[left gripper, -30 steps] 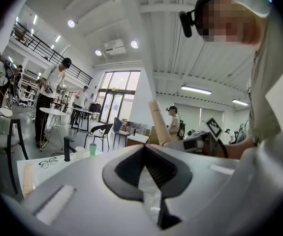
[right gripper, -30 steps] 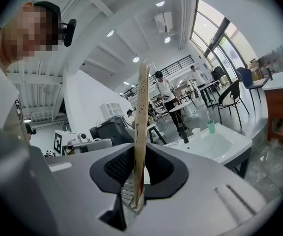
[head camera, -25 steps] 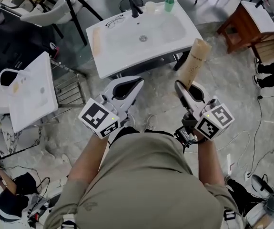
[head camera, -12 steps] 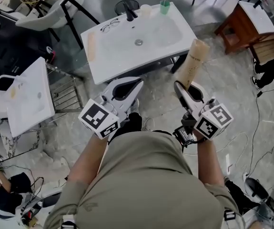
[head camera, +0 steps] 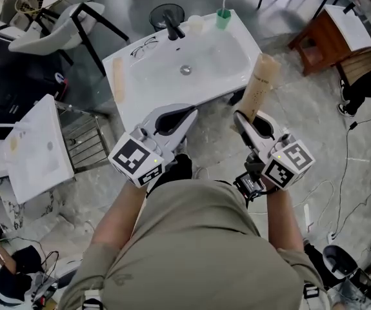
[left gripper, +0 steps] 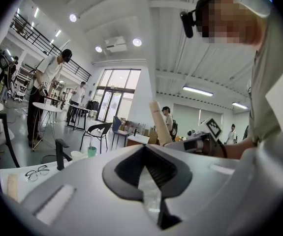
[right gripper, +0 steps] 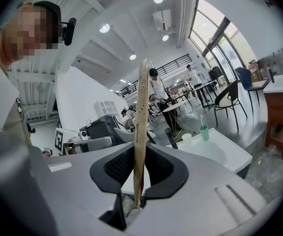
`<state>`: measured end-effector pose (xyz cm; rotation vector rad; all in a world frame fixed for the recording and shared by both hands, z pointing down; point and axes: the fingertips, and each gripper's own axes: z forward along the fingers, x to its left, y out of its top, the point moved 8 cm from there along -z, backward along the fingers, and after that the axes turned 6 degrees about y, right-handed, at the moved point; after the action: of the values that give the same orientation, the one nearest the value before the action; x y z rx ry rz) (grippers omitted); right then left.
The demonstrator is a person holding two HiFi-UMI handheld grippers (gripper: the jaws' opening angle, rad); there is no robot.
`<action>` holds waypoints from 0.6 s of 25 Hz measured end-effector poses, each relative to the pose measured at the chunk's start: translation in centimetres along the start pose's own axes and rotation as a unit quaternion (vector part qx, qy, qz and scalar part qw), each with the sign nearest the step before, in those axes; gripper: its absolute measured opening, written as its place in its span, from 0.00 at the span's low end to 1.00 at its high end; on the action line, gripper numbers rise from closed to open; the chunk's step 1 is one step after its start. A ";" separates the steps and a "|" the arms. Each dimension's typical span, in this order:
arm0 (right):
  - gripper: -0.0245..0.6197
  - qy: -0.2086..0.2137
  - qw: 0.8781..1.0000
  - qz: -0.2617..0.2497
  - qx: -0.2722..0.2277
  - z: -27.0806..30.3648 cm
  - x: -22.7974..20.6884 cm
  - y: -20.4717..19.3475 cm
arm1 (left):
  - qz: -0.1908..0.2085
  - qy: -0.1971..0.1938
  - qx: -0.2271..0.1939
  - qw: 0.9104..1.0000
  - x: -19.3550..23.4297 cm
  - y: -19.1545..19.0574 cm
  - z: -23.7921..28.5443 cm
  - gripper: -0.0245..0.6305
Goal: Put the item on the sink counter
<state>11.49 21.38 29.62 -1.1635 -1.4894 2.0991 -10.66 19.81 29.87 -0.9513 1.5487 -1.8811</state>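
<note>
My right gripper [head camera: 242, 117] is shut on a tall tan, flattened paper-like item [head camera: 260, 86], holding it by its lower end. The item [right gripper: 142, 112] stands upright between the jaws in the right gripper view. It hangs over the floor, just off the front right corner of the white sink counter [head camera: 140, 102]. My left gripper [head camera: 190, 112] is shut with nothing in it, level with the right one and near the counter's front edge. Its closed jaws [left gripper: 146, 154] fill the left gripper view, with the tan item [left gripper: 159, 122] beyond.
On the counter stand a black faucet [head camera: 171, 26], glasses [head camera: 145, 44], a white cup [head camera: 195, 23], a green cup with a toothbrush [head camera: 222, 18] and a tan strip [head camera: 117, 81]. A second white basin [head camera: 37, 147] is left, a brown table [head camera: 330, 34] right. Cables cross the floor.
The sink counter has drawn closer to both grippers as the person stepped toward it. The right gripper's hold on the tan item is unchanged, and the left stays shut.
</note>
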 end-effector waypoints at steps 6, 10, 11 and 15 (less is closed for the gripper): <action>0.14 -0.014 1.000 0.008 0.000 5.3 -3.3 1.2 | -0.007 -0.014 0.009 1.000 6.0 0.2 3.0 0.05; 0.14 -0.025 1.000 0.010 0.001 8.6 -5.4 2.3 | -0.008 -0.027 0.019 0.999 9.5 0.5 4.8 0.05; 0.14 -0.027 1.000 0.011 0.000 9.3 -5.9 2.6 | -0.010 -0.029 0.019 0.999 10.4 0.5 5.3 0.05; 0.14 -0.036 0.999 0.013 0.003 12.3 -7.5 3.8 | -0.018 -0.039 0.022 0.999 13.7 1.0 6.8 0.05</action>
<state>7.56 7.09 31.03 -1.1208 -1.5075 2.1827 -13.84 5.01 32.19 -1.0275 1.4494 -1.8726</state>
